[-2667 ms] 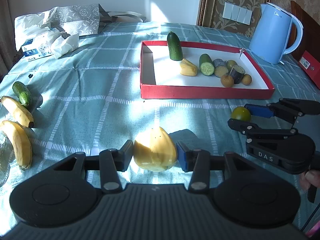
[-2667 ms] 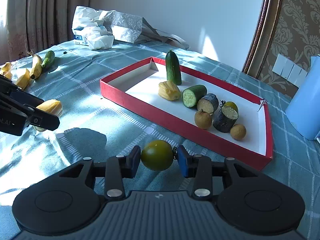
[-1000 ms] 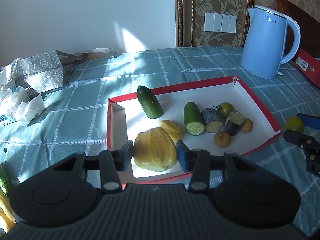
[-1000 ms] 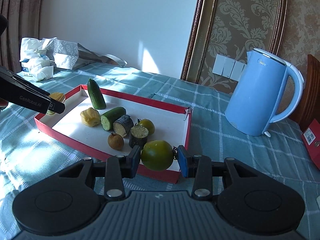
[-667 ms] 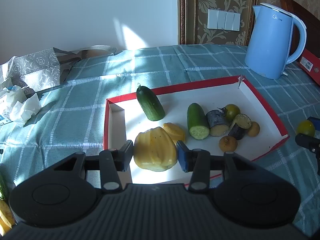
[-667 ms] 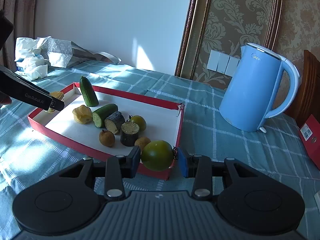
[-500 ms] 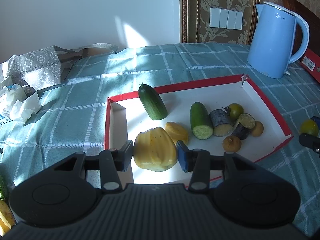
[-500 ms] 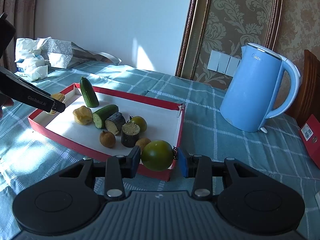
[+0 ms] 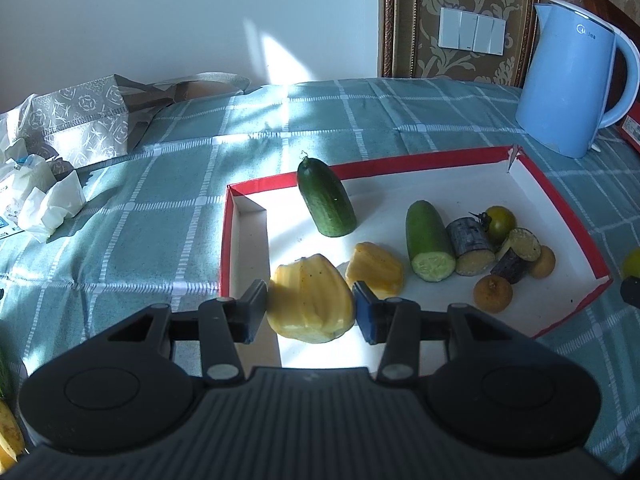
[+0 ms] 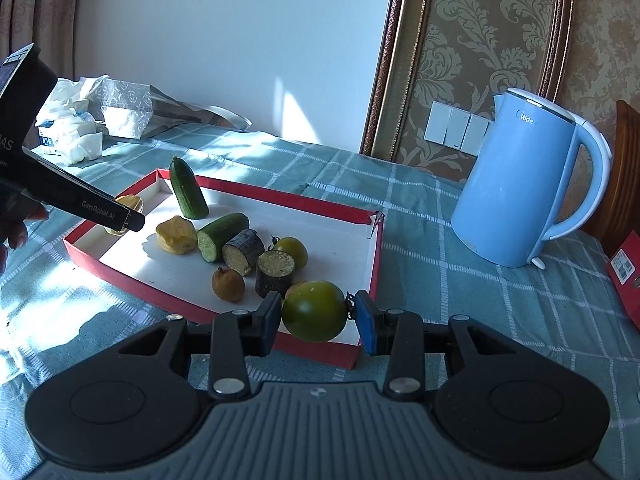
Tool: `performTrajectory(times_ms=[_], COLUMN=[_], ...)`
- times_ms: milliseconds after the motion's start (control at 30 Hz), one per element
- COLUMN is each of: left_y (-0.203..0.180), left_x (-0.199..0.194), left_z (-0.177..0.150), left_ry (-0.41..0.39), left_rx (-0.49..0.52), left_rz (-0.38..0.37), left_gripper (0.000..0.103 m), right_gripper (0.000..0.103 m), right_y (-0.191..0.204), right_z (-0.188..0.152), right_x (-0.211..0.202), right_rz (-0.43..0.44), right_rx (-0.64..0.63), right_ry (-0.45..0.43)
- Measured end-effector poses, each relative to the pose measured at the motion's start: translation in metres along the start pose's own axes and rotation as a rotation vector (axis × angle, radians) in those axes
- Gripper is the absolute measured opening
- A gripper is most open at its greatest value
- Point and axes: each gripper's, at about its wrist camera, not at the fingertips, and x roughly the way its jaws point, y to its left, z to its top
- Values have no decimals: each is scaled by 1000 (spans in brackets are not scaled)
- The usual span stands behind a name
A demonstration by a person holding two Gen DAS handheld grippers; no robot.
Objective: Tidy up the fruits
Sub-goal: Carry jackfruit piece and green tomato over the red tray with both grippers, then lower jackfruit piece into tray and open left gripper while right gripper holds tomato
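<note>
Two loads, both over the red tray (image 9: 560, 184): left gripper (image 9: 311, 307) pinching yellow fruit piece (image 9: 310, 300) just above its near-left floor; right gripper (image 10: 316, 318) clamping green tomato (image 10: 314, 310) over its near corner.

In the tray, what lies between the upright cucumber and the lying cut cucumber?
Bare white tray floor. The left wrist view shows nothing between the upright cucumber and the cut cucumber.

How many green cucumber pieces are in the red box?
2. One cucumber piece leans against the back rim of the red box. The other cucumber piece lies in the middle, cut end showing, beside a dark stubby chunk. None looks hidden.
</note>
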Motion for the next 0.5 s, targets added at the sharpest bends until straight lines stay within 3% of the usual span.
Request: performTrajectory(times_ms=[500], left_y=[3], left_x=[12], left_z=[-1], left_ry=[15], left_rx=[-7], left_rz=[3], left_gripper=[43], right_gripper=[39], right_y=[-2], right_z=[-1], right_x=[5], right_rz=[1], right_rx=[13], right_ry=[15])
